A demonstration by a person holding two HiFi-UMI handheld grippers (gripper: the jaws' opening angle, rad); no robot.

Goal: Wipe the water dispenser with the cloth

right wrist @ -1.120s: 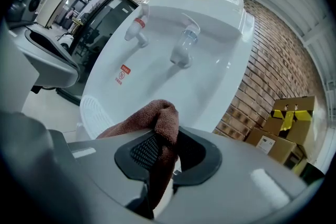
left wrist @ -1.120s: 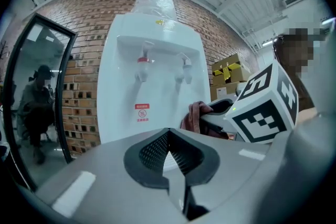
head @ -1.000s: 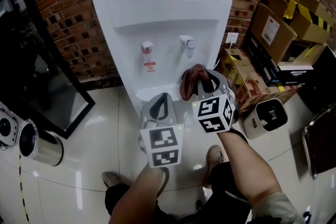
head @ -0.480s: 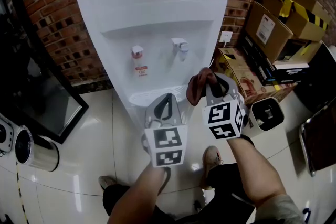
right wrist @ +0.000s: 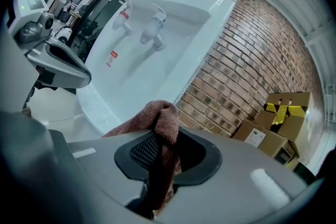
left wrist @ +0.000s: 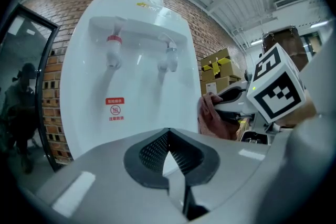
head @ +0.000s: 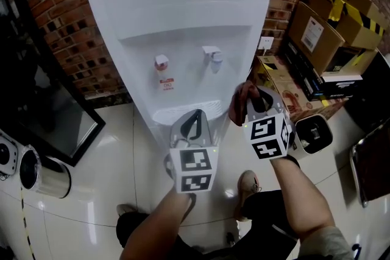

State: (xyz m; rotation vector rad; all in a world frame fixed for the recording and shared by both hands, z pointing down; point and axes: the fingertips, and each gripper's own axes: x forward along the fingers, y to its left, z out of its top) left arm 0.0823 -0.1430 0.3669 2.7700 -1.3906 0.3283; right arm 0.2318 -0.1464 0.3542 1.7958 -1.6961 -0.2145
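A tall white water dispenser [head: 183, 27] with a yellow logo on top stands against a brick wall [head: 55, 21]. In front of its lower front, the left gripper [head: 195, 119] is closed and empty. Beside the dispenser's right edge, the right gripper [head: 255, 97] pinches a crumpled, fuzzy reddish-brown cloth [head: 239, 108].

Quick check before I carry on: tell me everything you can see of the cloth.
The cloth is a reddish-brown terry towel, soft and nubby, bunched into folds. The right gripper is shut on it: a rounded fold pokes out past the jaws and the rest hangs down between them. It sits by the lower right edge of the white water dispenser; whether it touches the casing cannot be told.
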